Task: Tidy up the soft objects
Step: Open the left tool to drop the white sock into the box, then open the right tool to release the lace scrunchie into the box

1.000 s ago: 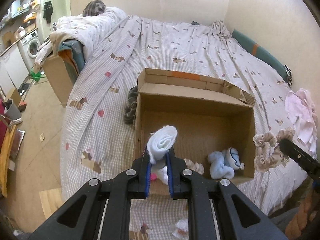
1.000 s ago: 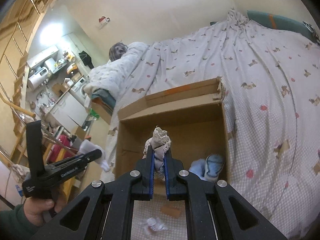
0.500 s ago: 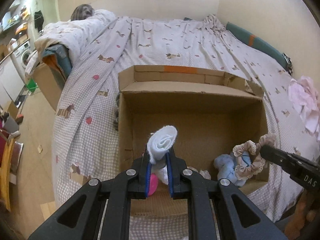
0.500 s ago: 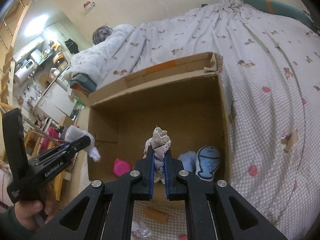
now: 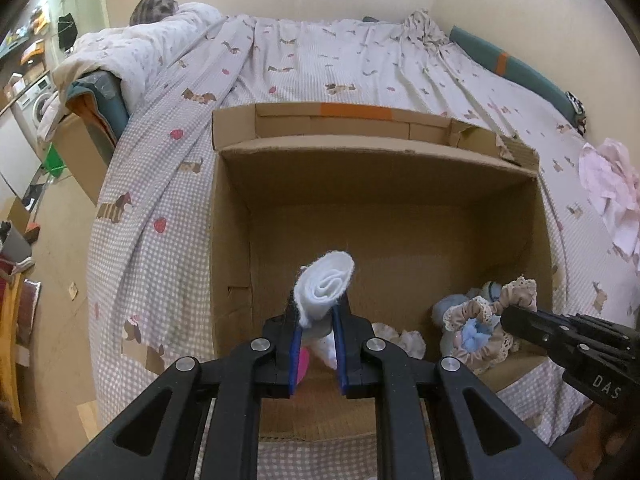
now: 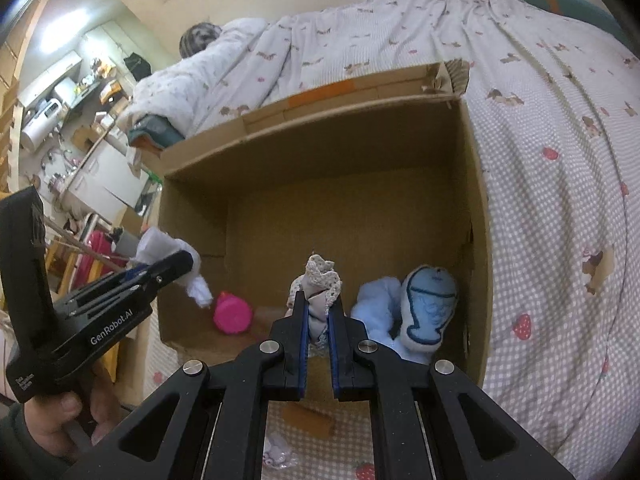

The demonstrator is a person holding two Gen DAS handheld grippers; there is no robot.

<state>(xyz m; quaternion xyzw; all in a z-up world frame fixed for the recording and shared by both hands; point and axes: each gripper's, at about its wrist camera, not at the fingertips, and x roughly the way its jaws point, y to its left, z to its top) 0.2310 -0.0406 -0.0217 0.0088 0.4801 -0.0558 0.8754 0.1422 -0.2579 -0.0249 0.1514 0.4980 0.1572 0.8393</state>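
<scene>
Left claw (image 5: 316, 354) pinches a white sock (image 5: 326, 286), right claw (image 6: 318, 346) a scrunchie (image 6: 320, 284), above the box (image 5: 232, 240); released near its 6 o'clock rim, either might tumble outside.

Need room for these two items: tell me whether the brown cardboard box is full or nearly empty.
Nearly empty. The brown cardboard box holds only a pink round item and a light-blue plush near its front; bare floor beyond.

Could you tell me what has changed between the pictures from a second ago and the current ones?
Both grippers advanced toward and over the cardboard box, which now fills each view. The left gripper carried the white rolled cloth over the box's left side; the right gripper brought the lace-trimmed scrunchie above the blue plush fish. Nothing was released: both stay shut on their items, and the pink ball lies inside.
</scene>
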